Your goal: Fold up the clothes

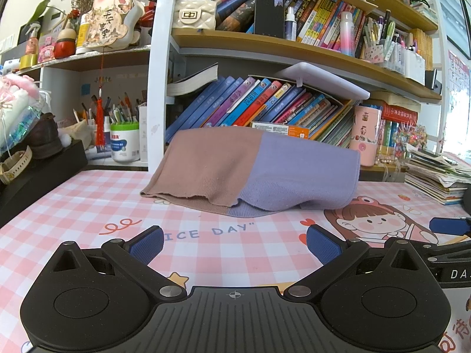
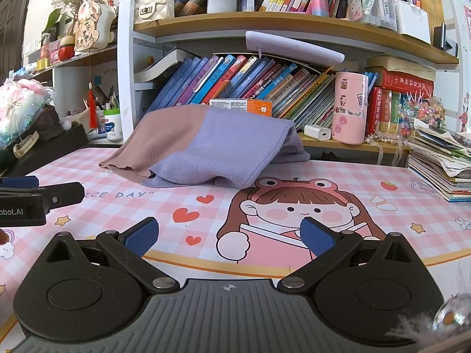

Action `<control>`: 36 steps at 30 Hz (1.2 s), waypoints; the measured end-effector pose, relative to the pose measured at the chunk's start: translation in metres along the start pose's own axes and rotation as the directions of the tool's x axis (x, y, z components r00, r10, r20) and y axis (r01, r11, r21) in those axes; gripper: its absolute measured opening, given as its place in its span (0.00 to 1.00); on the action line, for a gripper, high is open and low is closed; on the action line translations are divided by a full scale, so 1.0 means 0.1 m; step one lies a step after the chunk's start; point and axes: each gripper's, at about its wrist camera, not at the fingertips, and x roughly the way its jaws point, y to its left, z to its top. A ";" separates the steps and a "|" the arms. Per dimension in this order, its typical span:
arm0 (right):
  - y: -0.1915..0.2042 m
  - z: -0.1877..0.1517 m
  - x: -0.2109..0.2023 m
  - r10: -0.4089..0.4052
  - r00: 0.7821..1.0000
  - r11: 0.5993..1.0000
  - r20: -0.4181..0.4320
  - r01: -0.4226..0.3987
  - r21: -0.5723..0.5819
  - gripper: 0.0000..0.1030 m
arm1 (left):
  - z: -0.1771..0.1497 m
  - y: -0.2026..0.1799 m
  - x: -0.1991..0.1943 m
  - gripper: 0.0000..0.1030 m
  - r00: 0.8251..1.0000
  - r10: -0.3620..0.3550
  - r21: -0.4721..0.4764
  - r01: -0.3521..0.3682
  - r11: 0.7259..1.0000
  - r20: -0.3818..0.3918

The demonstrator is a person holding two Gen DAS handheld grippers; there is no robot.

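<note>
Left gripper sits low over the desk mat, blue pads spread wide with nothing between them, hovering above the "ICE DAY" lettering. Right gripper does the same just beside it, jaws wide apart and empty, above the cartoon girl printed on the mat; its tip pokes into the left camera's right edge, and the left tool shows at the right camera's left edge, so the two sit side by side. Out ahead of both lies the folded garment, a knit piece half brown, half lavender, resting on the mat near the far edge, apart from both grippers. Its long axis runs left to right across the desk, brown end left, lavender end right, with the loose ribbed hem facing the grippers and the back propped up against the leaning books. A pink canister stands to its right.
</note>
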 end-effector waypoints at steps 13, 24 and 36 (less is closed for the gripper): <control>0.00 0.00 0.01 0.001 1.000 1.000 -0.004 -0.001 0.002 1.00 | 0.01 -0.01 0.00 1.00 1.000 0.001 -0.001 -0.001 1.000 -0.001; -0.01 0.00 0.01 0.001 1.000 1.000 -0.003 -0.001 0.003 1.00 | 0.01 0.00 0.00 1.00 1.000 0.005 -0.002 -0.005 1.000 0.001; -0.01 0.01 0.01 0.000 1.000 1.000 -0.001 0.000 0.005 1.00 | 0.02 0.01 0.01 1.00 1.000 0.009 -0.001 -0.009 1.000 0.002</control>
